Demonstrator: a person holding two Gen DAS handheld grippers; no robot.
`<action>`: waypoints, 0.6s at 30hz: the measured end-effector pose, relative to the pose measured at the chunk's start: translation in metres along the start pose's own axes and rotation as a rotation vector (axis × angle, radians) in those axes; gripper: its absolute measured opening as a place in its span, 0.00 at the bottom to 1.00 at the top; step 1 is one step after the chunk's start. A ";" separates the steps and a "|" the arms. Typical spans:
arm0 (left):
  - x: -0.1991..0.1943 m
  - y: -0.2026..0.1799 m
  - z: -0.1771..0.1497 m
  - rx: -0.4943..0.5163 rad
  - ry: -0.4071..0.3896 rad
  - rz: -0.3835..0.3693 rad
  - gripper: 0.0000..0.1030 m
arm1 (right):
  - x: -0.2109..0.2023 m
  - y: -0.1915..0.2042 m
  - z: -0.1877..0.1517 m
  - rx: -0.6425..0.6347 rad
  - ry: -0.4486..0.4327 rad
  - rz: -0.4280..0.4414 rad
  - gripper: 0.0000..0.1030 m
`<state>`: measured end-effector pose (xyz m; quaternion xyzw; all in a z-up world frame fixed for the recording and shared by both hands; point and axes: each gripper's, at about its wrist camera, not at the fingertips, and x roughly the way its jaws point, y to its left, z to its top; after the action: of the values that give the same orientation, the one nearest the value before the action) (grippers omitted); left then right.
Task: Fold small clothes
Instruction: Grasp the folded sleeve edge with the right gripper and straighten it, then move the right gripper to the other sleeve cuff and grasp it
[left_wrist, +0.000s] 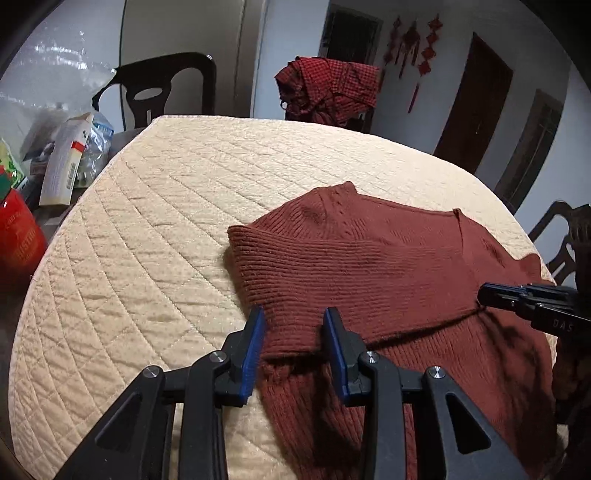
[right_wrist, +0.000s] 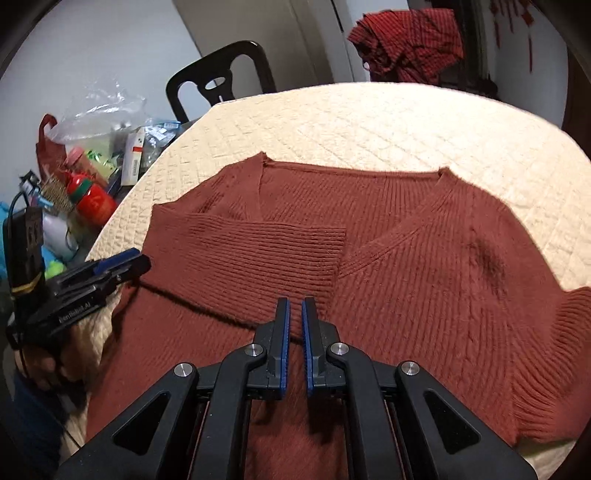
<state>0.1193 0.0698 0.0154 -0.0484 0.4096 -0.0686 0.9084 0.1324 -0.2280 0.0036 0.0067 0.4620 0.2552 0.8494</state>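
A rust-brown knitted V-neck sweater (left_wrist: 388, 258) (right_wrist: 424, 258) lies flat on the cream quilted table cover (left_wrist: 147, 221) (right_wrist: 406, 122). One sleeve (right_wrist: 258, 251) is folded across the chest, its cuff near the neckline. My left gripper (left_wrist: 295, 317) hangs just over that sleeve's lower edge at the sweater's left side. Its jaws stand apart, with fabric below them and nothing pinched. It shows in the right wrist view as the left gripper (right_wrist: 144, 260), held by a hand (right_wrist: 44, 365). My right gripper (right_wrist: 295, 306) is shut and empty above the sweater's middle. The right gripper (left_wrist: 484, 293) has its tip by the sleeve's edge.
A red checked cloth (left_wrist: 328, 88) (right_wrist: 406, 44) hangs over a chair beyond the table. A black chair (left_wrist: 166, 88) (right_wrist: 221, 74) stands at the back left. A red canister (left_wrist: 18, 240), a box (left_wrist: 66, 158) and plastic bags crowd the left side. Another chair (left_wrist: 561, 236) is at the right.
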 end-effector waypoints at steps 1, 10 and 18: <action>0.003 -0.001 -0.002 0.011 0.012 0.010 0.35 | 0.002 -0.002 -0.003 -0.002 0.006 0.008 0.06; -0.023 -0.008 -0.010 -0.019 -0.013 0.022 0.35 | -0.032 -0.005 -0.027 0.013 -0.026 0.005 0.06; -0.054 -0.032 -0.038 -0.036 -0.018 -0.011 0.42 | -0.070 -0.010 -0.061 0.050 -0.077 0.018 0.33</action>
<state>0.0529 0.0461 0.0349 -0.0675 0.4023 -0.0657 0.9107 0.0577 -0.2813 0.0214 0.0417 0.4352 0.2507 0.8637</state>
